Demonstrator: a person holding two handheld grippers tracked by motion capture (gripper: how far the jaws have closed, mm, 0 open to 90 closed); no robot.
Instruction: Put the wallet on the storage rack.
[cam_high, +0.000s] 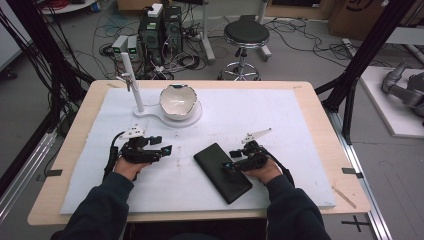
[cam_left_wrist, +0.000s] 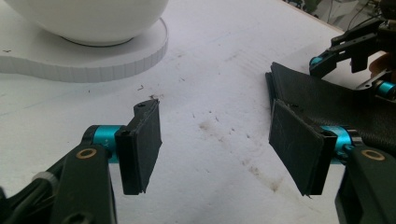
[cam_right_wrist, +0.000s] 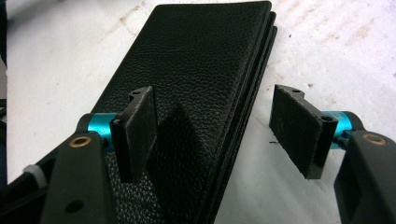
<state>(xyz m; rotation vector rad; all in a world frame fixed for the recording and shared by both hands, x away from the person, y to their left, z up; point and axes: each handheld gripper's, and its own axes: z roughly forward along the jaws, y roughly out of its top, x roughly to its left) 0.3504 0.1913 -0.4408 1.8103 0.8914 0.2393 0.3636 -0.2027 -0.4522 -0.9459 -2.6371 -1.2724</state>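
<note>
A black leather wallet (cam_high: 222, 172) lies flat and closed on the white mat (cam_high: 300, 130), right of centre and toward the near edge, its long axis running diagonally from far-left to near-right. The right gripper (cam_high: 234, 165) sits over the wallet's right long edge near its middle, jaws spread wide: in the right gripper view one pad (cam_right_wrist: 137, 133) hangs above the leather while the other stands out over the mat, neither pressing on it. The left gripper (cam_high: 167, 150) hovers well to the wallet's left, jaws parted with bare mat between them. A white bowl (cam_high: 177, 101) on a white stand (cam_high: 145, 113) sits at the far left.
</note>
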